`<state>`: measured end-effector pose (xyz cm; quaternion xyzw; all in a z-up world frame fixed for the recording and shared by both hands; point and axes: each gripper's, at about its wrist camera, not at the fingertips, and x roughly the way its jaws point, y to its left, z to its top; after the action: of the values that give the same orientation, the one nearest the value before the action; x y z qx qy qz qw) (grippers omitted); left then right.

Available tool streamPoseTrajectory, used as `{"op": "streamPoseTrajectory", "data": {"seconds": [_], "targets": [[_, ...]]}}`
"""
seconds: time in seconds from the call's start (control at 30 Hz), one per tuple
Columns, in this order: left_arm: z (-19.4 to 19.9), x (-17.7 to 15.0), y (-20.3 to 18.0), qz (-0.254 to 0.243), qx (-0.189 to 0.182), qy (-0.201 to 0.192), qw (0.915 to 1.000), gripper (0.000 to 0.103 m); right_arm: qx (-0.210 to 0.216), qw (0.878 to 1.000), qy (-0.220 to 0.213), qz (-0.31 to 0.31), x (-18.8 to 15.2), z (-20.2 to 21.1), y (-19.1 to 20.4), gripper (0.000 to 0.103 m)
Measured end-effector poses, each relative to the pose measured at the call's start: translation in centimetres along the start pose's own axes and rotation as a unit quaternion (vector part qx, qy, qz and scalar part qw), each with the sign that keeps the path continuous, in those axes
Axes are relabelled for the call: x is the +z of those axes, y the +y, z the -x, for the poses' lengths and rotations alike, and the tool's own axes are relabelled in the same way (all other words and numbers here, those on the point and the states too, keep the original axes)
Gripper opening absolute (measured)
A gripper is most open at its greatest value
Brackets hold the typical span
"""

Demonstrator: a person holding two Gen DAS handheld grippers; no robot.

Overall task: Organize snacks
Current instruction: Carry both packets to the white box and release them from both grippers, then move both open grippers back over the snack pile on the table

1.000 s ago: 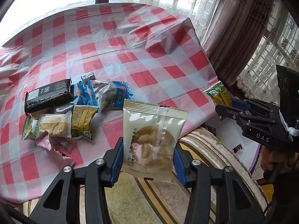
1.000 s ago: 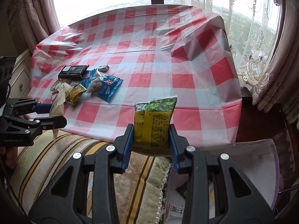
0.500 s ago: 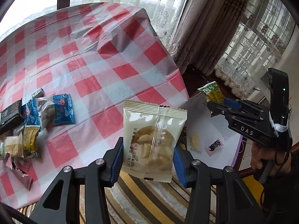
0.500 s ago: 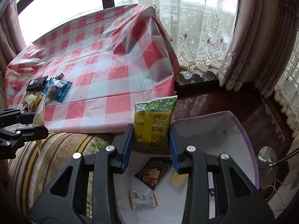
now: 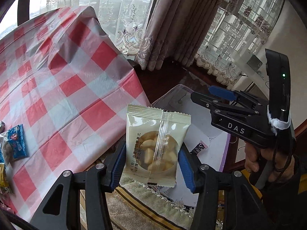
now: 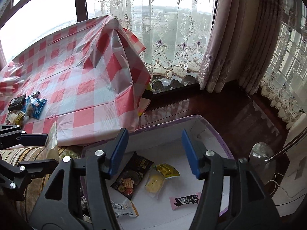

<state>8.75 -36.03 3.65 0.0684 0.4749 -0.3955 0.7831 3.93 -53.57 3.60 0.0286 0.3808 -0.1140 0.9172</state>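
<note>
Half a second ago my right gripper [image 6: 154, 152] was clamped on a green-and-yellow snack packet; now its blue pads stand wide apart with nothing between them, and a green-yellow packet [image 6: 167, 170] lies below in the white box [image 6: 214, 134]. Both cameras have swung further from the table toward the box.

My left gripper [image 5: 153, 160] is clenched on a cream snack pouch [image 5: 156, 147], the blue pads pressing its two side edges. The pouch stands upright between the fingers, with a crimped top seal, a ribbed back seam running down its middle and a round clear window showing pale, lumpy pieces. It hangs over the gap between the tablecloth's edge and the box, with a striped, fringed cushion [image 5: 138, 207] beneath.

The box is a shallow, white-lined one with a purple rim. Directly under my right gripper's open fingers lie a glossy black packet [image 6: 132, 174] printed with crackers, a clear wrapper holding a yellowish cake [image 6: 154, 185] that touches the green-yellow packet, a flat pink bar [image 6: 185, 200] and, nearest me, a white-and-yellow wrapper [image 6: 124, 208].

On the table, the crinkled plastic cloth [image 6: 86, 88] in red-and-white check carries the remaining snacks [image 6: 25, 105] in a loose cluster well away to the left of both grippers: a blue pouch, a black flat pack and small yellowish ones.
</note>
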Motion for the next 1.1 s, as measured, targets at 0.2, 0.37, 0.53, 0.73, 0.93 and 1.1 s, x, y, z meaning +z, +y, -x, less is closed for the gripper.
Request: {"op": "streamPoseTrajectory", "data": {"seconds": [0.2,0.37,0.53,0.73,0.93,1.1], "targets": [[1.7,0.2,0.1,-0.005,0.039,-0.046,0.9981,0.084,-0.048,0.999,-0.005,-0.020,0.6,-0.1,0.0,0.078],[3.4,0.6,0.7,-0.010,0.113,-0.088,0.9896,0.085,-0.090,0.995,-0.035,-0.012,0.8,0.3,1.1,0.085],[5.2,0.0,1.3,-0.017,0.140,-0.154,0.9779,0.085,-0.044,0.996,-0.045,-0.055,1.0,0.8,1.6,0.090],[6.7,-0.9,3.2,0.004,0.127,-0.154,0.9799,0.085,0.005,0.999,-0.028,-0.043,1.3,0.6,4.5,0.090],[8.3,-2.3,6.1,0.059,0.118,-0.165,0.9774,0.084,0.085,0.996,-0.022,-0.022,1.0,0.9,8.5,0.090],[10.0,-4.0,9.0,0.114,0.128,-0.172,0.9701,0.084,0.108,0.994,-0.014,-0.005,1.1,1.0,11.8,0.090]]}}
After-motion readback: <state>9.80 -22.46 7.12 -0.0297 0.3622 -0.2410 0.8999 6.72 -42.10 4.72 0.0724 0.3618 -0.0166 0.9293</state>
